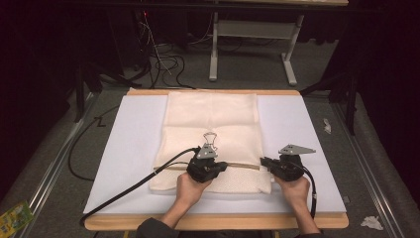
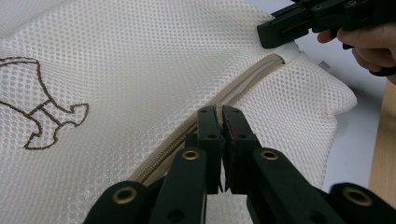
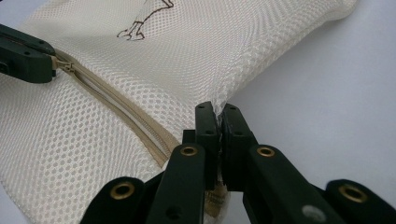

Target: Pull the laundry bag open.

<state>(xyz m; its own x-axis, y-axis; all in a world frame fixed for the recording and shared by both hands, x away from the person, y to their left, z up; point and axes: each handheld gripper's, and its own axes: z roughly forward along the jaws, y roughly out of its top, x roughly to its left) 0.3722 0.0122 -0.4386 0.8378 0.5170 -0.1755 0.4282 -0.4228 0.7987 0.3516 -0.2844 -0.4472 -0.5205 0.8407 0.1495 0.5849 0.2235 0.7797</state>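
The left tool [image 2: 220, 122], clamped on the zipper [image 2: 243, 84], could tear mesh if the right tool [image 3: 218, 122], pinching the laundry bag's [image 1: 213, 124] edge, slips.

Hidden and cut-off parts around the mesh bag

In the high view the left gripper [image 1: 214, 157] covers part of the zip [image 1: 242, 166], and the print [image 1: 211, 139] on the bag [image 1: 213, 119] is too small to make out. In the left gripper view the print [image 2: 39, 112] is cut off by the left edge, the zip [image 2: 243, 86] passes under the jaws so whatever they pinch is hidden, and the right gripper [image 2: 271, 35] runs off the top edge. In the right gripper view the left gripper [image 3: 28, 58] is cut off at the left edge, the print [image 3: 144, 18] at the top, and the bag's edge vanishes between the jaws.
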